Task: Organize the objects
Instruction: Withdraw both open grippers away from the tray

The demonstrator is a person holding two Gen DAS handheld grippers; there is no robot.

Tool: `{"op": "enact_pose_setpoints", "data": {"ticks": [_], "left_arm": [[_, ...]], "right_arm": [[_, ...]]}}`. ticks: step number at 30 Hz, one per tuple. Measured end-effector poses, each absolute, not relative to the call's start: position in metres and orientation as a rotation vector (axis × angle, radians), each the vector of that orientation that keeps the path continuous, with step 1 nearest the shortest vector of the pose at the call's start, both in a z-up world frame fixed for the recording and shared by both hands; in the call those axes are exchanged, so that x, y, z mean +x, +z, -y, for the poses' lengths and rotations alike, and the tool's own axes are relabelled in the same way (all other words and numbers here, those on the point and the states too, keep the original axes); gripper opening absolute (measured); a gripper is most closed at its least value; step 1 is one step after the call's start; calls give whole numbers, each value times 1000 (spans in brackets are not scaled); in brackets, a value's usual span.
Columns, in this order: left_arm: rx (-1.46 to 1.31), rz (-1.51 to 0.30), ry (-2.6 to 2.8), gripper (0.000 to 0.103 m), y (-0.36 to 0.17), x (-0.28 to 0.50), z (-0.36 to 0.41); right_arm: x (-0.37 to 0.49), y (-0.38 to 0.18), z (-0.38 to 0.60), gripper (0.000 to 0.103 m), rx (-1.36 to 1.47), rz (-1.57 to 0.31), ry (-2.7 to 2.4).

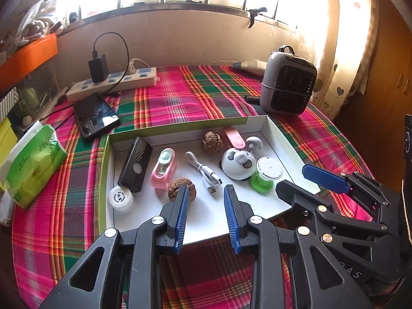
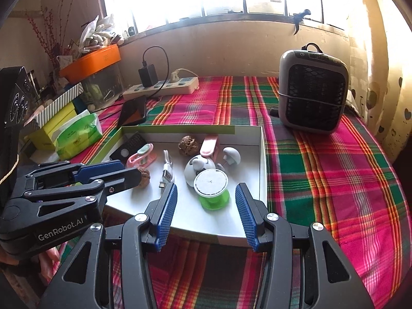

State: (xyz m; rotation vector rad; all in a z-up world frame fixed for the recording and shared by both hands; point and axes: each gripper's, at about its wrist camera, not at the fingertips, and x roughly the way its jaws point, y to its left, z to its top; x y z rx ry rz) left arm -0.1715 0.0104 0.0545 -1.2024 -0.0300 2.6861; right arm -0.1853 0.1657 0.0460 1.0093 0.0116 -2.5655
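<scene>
Left gripper (image 1: 206, 213), jaws apart and empty over the near end of the white tray (image 1: 279, 139), beside the open, empty right gripper (image 2: 206, 215): best kept high and slow, away from the walnut (image 1: 181, 186) and green spool (image 1: 265, 176) resting inside.

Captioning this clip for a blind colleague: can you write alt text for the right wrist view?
An open, empty right claw hovers at the near edge of a shallow white box holding a green spool, panda gadget, walnuts and a cable. The box sits on a plaid cloth; the left claw reaches in from the left.
</scene>
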Motion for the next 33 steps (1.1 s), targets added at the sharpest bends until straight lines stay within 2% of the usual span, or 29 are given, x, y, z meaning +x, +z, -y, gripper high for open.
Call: {"op": "enact_pose_setpoints", "data": {"ticks": [15,33], "left_arm": [[-1238,-2,2769,26,39,-113,-11],[-1349,12,2802,26,10,-81,-14]], "right_arm": [[-146,37,-171,48,1069,-51,-2576],[-117,12,-169,48,1206,-141,-2577]]}}
